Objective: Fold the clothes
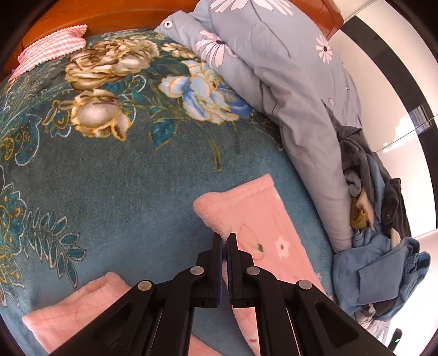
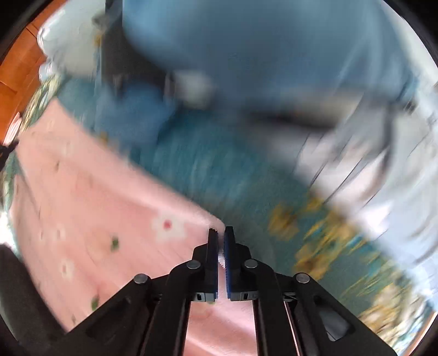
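A pink fleece garment [image 1: 262,219] with flower prints lies on the teal floral blanket [image 1: 109,164]. My left gripper [image 1: 225,237] is shut on the near edge of one pink leg. A second pink part [image 1: 76,306] lies at the lower left. In the blurred right wrist view, my right gripper [image 2: 221,232] is shut on a corner of the pink garment [image 2: 95,213], which spreads to its left.
A grey-blue flowered duvet [image 1: 273,82] lies along the right side of the bed. A pile of blue and grey clothes [image 1: 377,246] sits beyond it. A pink striped cloth [image 1: 52,46] lies by the wooden headboard [image 1: 109,13]. Blue clothes [image 2: 246,49] show ahead of the right gripper.
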Motion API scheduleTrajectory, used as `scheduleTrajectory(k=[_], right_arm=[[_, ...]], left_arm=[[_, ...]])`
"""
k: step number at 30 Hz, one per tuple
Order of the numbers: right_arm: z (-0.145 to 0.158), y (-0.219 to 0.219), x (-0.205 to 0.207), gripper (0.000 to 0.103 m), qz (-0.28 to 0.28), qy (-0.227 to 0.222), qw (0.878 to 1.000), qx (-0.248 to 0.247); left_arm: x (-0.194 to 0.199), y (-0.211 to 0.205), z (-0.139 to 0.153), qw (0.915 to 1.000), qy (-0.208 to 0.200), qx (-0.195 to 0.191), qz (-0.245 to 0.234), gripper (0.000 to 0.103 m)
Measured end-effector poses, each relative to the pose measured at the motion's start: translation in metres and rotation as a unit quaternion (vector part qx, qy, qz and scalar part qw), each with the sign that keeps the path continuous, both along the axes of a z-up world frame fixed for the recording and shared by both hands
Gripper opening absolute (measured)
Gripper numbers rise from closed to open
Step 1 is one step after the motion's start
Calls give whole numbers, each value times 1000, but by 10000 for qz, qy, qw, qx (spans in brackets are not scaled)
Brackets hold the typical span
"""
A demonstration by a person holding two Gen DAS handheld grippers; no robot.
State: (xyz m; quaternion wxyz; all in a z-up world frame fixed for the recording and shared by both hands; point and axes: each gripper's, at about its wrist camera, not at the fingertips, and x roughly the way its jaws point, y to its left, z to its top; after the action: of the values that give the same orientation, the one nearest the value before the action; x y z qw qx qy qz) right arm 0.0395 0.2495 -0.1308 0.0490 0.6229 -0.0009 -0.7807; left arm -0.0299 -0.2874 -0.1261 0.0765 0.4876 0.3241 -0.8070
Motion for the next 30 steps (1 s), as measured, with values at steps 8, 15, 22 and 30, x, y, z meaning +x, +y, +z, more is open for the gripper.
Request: scheduleTrajectory(k=[8, 15, 22, 30], right_arm=[[2, -6, -32, 3, -200, 204, 9980, 571], [13, 0, -7, 32, -282, 265, 9989, 259], [71, 104, 81, 44, -1446, 680, 9869, -239], [35, 288, 265, 44, -4783, 245, 8750, -708]], left_arm=[[0, 3, -11, 9997, -219, -8, 57, 3], [1, 2, -25, 9988, -473, 116, -75, 6], [11, 1, -16, 9982, -392, 365, -254, 41], [37, 10, -8, 9983, -240, 444, -292, 55]])
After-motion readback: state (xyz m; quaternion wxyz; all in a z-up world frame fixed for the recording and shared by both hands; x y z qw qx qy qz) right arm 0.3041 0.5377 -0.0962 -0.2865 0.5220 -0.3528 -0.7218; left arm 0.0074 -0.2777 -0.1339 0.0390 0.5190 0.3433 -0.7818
